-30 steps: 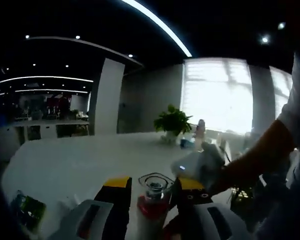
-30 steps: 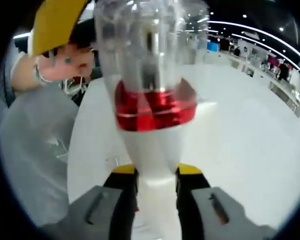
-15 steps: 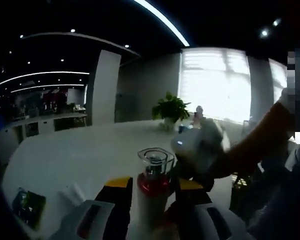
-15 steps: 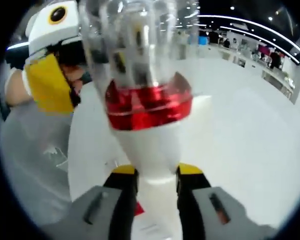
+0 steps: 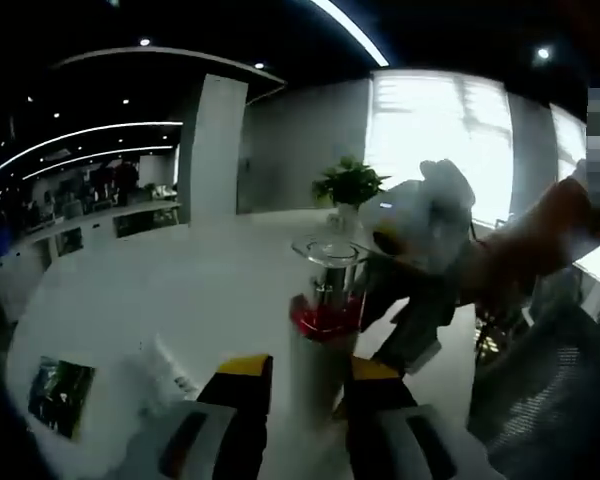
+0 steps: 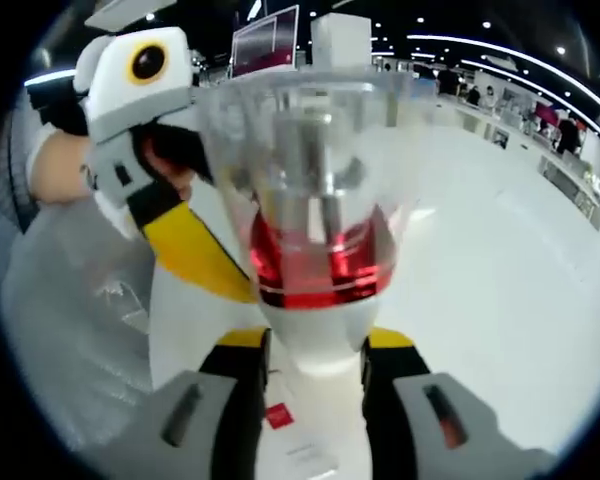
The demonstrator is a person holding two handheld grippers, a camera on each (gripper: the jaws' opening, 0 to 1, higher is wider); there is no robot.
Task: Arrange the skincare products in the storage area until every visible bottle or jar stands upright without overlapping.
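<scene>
A white pump bottle (image 5: 317, 350) with a red metallic collar and a clear cap is standing roughly upright between the yellow-tipped jaws of the left gripper (image 5: 298, 368), over a broad white table (image 5: 160, 300); the jaws are sitting close on either side of its body, though whether they are actually pressing it is not something the left gripper view settles. In the right gripper view the same bottle (image 6: 315, 300) is rising straight up from between the jaws of the right gripper (image 6: 315, 345), which are narrowed onto its white lower body and appear to be clamping it. The other gripper is reaching in from the left of that view, its white housing and one yellow jaw tip (image 6: 195, 255) lying just beside the bottle's shoulder. In the left gripper view the right gripper's white body (image 5: 425, 215) and the person's hand (image 5: 520, 240) are crowding the bottle's right side. On the table's near left part a dark green packet (image 5: 58, 395) is lying flat near the edge, with a small white item (image 5: 170, 365) just beside it, too blurred to identify. The table's wide middle is stretching away bare toward the far edge, where a potted plant (image 5: 348, 185) is standing before a bright window (image 5: 440, 130).
</scene>
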